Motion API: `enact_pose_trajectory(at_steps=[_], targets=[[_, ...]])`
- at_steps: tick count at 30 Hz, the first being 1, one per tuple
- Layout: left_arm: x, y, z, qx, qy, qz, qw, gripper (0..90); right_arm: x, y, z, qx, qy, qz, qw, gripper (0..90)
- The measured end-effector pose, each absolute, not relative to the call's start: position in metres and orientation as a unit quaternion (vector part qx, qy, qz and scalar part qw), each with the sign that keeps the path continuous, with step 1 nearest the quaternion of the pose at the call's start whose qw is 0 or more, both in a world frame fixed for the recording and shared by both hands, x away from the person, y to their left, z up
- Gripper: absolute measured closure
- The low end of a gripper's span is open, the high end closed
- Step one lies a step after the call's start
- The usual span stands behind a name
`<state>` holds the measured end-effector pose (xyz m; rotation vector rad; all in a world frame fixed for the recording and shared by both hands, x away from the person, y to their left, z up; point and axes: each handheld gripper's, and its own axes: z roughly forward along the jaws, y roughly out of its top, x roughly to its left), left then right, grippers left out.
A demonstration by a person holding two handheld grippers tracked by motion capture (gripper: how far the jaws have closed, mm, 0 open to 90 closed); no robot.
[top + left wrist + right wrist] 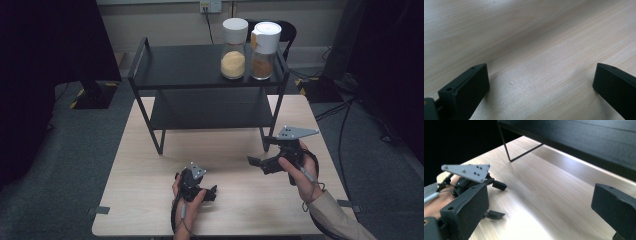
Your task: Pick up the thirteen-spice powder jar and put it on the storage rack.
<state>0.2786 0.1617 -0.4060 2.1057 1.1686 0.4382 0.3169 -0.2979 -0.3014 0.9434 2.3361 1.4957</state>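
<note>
So here's the setup: one light wooden table (150, 165) with one black two-tier shelf rack (200, 67) standing on the far half of it. Two shelves on it, top and bottom. The bottom one is bare as far as I can see.

On the top shelf, over at the right end, there are two glass jars standing upright, just beside each other, both with white lids. The left jar (233, 52) has a pale yellow powder in it, filled roughly to the middle. The right jar (263, 52) has a browner, orange-ish powder, about the same level. That's it for stuff, two jars total.

The person has two grippers, one per hand, both down at the near half of the table, well apart from the jars.

The left gripper (212, 192) sits low near the front edge, pointing to the right. In its own view the two black jaws stand wide apart with bare wood grain between them, nothing held.

The right gripper (252, 161) is further right and a bit closer to the rack, near its front right leg, pointing left toward the other hand. Jaws are spread wide here too, nothing between them but tabletop. Its own view looks across at the left gripper (496, 200) with the rack's underside above.

Each gripper carries one grey triangular plate.
</note>
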Motion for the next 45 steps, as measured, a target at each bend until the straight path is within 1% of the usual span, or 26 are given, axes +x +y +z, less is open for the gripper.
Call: enact_pose_trajectory(at_steps=[24, 45], targets=[[0.279, 0.162, -0.406, 0.809, 0.449, 0.168, 0.34, 0.0, 0.305, -0.321, -0.349, 0.333, 0.792, 0.503, 0.094, 0.2], [0.279, 0.162, -0.406, 0.809, 0.449, 0.168, 0.34, 0.0, 0.291, -0.341, -0.38, 0.337, 0.806, 0.48, 0.087, 0.3]])
